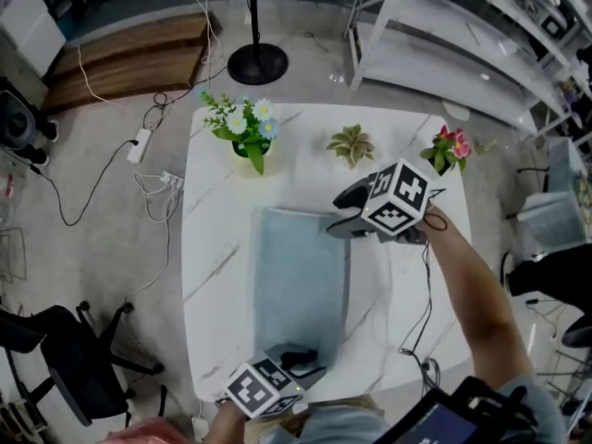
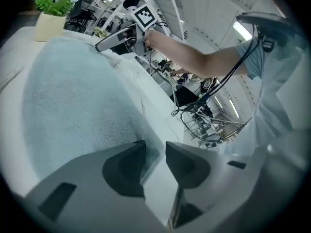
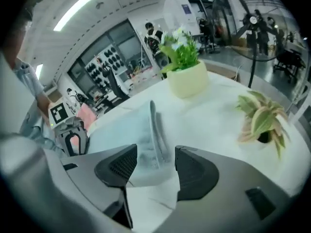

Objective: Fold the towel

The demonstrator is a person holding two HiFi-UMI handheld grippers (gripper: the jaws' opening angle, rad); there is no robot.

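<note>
towel flat on table, left gripper spread at its near edge, right gripper spread around its far corner, bare table either side

A marble-topped table is set on a concrete floor, flanked by metal shelving, a fan stand and an office chair, under ceiling strip lights.
</note>
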